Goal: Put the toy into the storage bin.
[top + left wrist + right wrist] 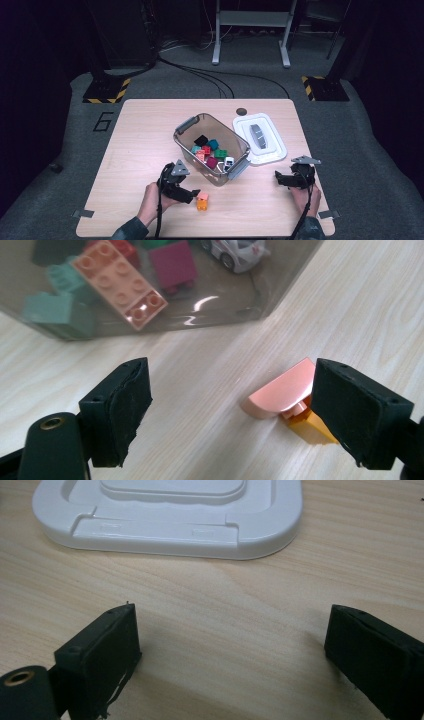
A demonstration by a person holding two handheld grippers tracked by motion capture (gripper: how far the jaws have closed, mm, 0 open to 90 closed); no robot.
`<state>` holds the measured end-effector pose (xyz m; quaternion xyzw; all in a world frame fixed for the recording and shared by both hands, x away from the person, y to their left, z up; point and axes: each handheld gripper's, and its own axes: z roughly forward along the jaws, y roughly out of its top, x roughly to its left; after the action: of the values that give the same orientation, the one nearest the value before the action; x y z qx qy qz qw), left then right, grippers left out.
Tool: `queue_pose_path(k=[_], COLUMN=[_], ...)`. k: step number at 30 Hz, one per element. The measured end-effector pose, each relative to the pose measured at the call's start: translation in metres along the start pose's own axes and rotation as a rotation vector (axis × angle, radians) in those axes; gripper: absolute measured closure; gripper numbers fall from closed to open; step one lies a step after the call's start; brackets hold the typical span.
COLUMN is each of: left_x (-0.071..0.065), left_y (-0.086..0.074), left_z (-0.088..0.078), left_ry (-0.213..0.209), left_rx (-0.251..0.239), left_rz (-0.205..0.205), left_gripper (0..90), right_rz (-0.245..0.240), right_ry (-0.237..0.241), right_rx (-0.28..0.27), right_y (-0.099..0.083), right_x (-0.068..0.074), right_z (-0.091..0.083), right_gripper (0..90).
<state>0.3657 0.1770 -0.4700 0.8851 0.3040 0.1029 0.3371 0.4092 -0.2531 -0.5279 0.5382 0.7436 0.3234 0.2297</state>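
Two grippers low over the desk (pixel 140 150), either side of a clear bin (pixel 211 148) of toy bricks, lid (pixel 259 138) off and parked flat alongside, likely to leave the bin free for reaching in. Left gripper (pixel 230 407) spread wide, gripping nothing, one jaw touching or just beside a pink-and-orange brick (pixel 282 395) on the wood near the bin. Right gripper (pixel 232 655) equally wide, empty, over bare wood just short of the lid.
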Motion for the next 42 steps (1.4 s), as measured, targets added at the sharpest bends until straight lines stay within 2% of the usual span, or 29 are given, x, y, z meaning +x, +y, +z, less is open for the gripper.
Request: queue_pose_path(k=[8, 11, 19, 24, 28, 35, 42], left_x=[-0.008, -0.007, -0.008, -0.008, -0.005, -0.006, -0.010], left_y=[0.001, 0.000, -0.002, -0.001, -0.002, 0.000, 0.005], left_z=[0.018, 0.021, 0.018, 0.022, 0.022, 0.025, 0.032], left_ry=[-0.046, -0.069, -0.096, -0.088, -0.094, -0.089, -0.090], left_rx=[0.022, 0.027, 0.026, 0.043, 0.052, 0.043, 0.062], left_rz=[0.030, 0.035, 0.058, 0.082, 0.080, 0.109, 0.130], left_gripper=[20.6, 24.0, 30.4, 35.3, 40.0, 56.1, 61.8], right_rz=[0.000, 0.000, 0.000, 0.000, 0.000, 0.000, 0.000], right_ry=[0.000, 0.000, 0.000, 0.000, 0.000, 0.000, -0.001], right_rx=[0.000, 0.000, 0.000, 0.000, 0.000, 0.000, 0.000], right_y=[0.000, 0.000, 0.000, 0.000, 0.000, 0.000, 0.000], right_x=[0.000, 0.000, 0.000, 0.000, 0.000, 0.000, 0.000], right_z=[0.000, 0.000, 0.000, 0.000, 0.000, 0.000, 0.000], right_gripper=[6.6, 6.6, 6.6, 6.6, 6.6, 6.6, 6.6])
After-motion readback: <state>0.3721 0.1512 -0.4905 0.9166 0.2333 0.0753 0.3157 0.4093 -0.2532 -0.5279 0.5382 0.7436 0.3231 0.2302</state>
